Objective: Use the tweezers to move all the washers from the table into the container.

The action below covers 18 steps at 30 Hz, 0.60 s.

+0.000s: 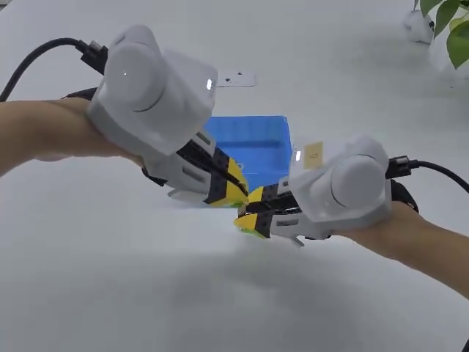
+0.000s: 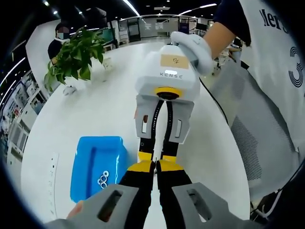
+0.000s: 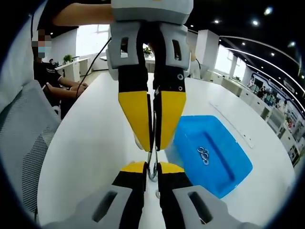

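Left gripper (image 3: 152, 142) and right gripper (image 2: 156, 165) both pinched the tweezers (image 3: 152, 172) lengthwise, fingertips facing. Container (image 3: 224, 167) sat just beside both.

Table (image 3: 90, 157) is a smooth white top, satin rather than shiny, with only soft glare from the ceiling lights. The container (image 3: 231, 168) is blue moulded plastic, smooth with a mild sheen, and the washers (image 3: 203, 155) in it are bare bright metal. The tweezers (image 3: 151, 172) are thin polished metal too. The left gripper (image 3: 153, 142) and right gripper (image 3: 152, 167) both have matt pale-grey plastic shells, with matt black jaws ending in smooth yellow tips. The tan label (image 2: 174, 61) looks like a paper sticker. The chair (image 3: 24, 143) back is grey woven mesh, and the cable (image 1: 37, 53) looks matt black and rubbery.
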Tool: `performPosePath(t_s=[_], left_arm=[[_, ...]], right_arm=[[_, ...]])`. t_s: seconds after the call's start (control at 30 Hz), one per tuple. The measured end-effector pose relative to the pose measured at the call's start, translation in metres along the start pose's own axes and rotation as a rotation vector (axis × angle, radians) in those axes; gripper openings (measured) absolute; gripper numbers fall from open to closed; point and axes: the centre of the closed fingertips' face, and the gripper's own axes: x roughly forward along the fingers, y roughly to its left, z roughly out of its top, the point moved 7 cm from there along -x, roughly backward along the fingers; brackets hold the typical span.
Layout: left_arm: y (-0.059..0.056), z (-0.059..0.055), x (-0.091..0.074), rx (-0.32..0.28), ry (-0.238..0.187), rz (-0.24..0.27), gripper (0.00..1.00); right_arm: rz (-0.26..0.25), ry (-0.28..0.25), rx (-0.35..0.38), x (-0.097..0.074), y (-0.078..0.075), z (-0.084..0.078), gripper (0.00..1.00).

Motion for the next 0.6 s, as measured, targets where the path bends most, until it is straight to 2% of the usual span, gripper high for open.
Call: performPosePath(t_s=[0.33,0.6], left_arm=[[0.0,0.008,-0.025,0.003,-0.025,0.046,0.06],[0.002,0.019,-0.046,0.028,-0.047,0.09,0.06]], right_arm=[[-0.004,-0.014,-0.041,-0.007,-0.003,0.023,0.1],[-0.044,-0.046,-0.062,-0.016,-0.01,0.047,0.1]])
